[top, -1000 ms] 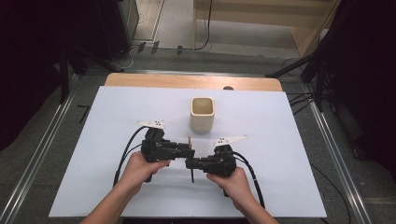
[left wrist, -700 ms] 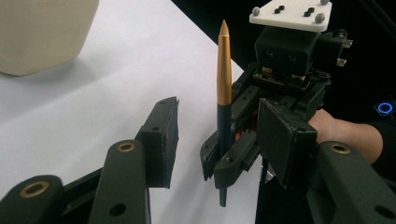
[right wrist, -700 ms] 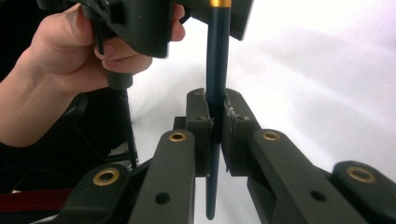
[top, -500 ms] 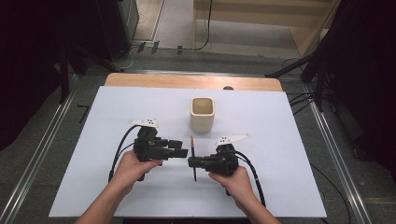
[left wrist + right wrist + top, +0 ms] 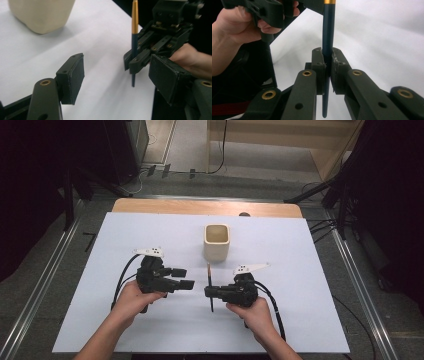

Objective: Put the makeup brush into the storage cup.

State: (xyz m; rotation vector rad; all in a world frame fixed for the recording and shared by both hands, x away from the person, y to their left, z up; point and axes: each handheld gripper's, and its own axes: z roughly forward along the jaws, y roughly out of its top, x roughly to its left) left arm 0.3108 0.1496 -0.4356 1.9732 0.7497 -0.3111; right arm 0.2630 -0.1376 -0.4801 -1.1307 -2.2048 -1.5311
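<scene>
A dark blue pen (image 5: 208,275) with a gold upper section (image 5: 134,20) is clamped in my right gripper (image 5: 209,292), which is shut on its lower barrel (image 5: 328,25). In the high view the pen lies along the table's depth, gold end toward the beige cup (image 5: 217,241). My left gripper (image 5: 186,278) sits just left of the pen, apart from it. Its jaws have just been opening and now stand wide (image 5: 120,77) with nothing between the pads. In the left gripper view the right gripper (image 5: 132,62) faces it with the pen.
The white table sheet (image 5: 310,270) covers most of the wooden table (image 5: 200,207). The beige cup (image 5: 41,13) stands upright just beyond the pen's gold end. Cables trail from both grippers toward the person. The left hand (image 5: 234,30) is close by in the right gripper view.
The left gripper opened its jaws, let go of the pen and drew back to the left. The right gripper stayed in place, still clamped on the pen.
</scene>
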